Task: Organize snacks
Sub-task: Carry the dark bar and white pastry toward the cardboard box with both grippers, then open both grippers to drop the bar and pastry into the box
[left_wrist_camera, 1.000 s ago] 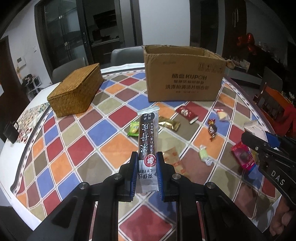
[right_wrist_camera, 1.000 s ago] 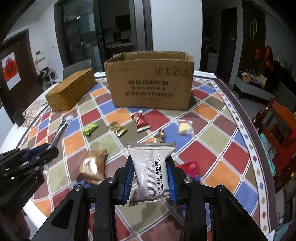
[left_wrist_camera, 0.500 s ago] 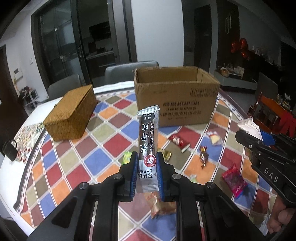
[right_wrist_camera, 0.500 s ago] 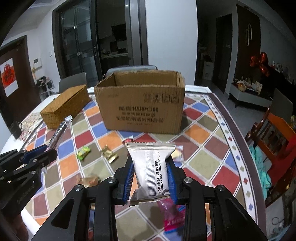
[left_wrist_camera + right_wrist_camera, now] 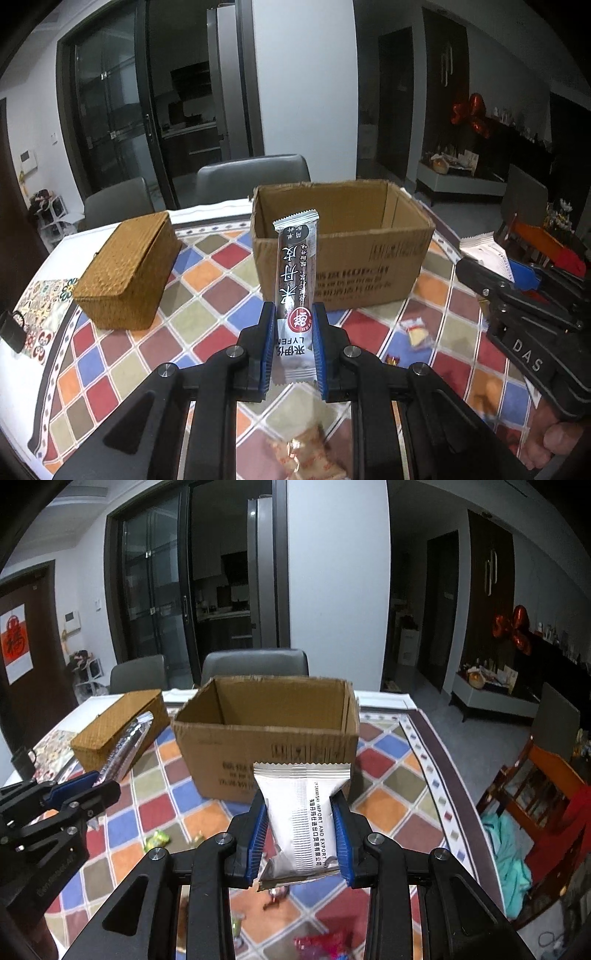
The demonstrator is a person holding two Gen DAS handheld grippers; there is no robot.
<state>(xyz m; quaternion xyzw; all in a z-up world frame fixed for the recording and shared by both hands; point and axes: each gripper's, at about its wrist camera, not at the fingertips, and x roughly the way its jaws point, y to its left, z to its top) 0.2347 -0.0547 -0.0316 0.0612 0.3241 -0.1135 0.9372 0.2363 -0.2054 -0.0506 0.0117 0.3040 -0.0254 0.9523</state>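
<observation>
Snacks carried toward the open brown cardboard box (image 5: 341, 258) at the far bench.
A long dark-brown bar wrapper (image 5: 296, 273) is clamped in the left claw (image 5: 293, 345), a silver foil pouch (image 5: 301, 812) in the right claw (image 5: 300, 836); release above the opening is judged next.

Multicoloured diamond-check tablecloth (image 5: 207, 291), brown cardboard box (image 5: 369, 266) (plain), golden wicker basket (image 5: 125, 269).

Ahead of me on the table (image 5: 207, 295): cardboard box (image 5: 340, 258), open top. Wicker box (image 5: 129, 269) to its left. Chair (image 5: 253, 177) behind the cardboard box. Loose snacks (image 5: 415, 330) on the table before it, nearer me.
</observation>
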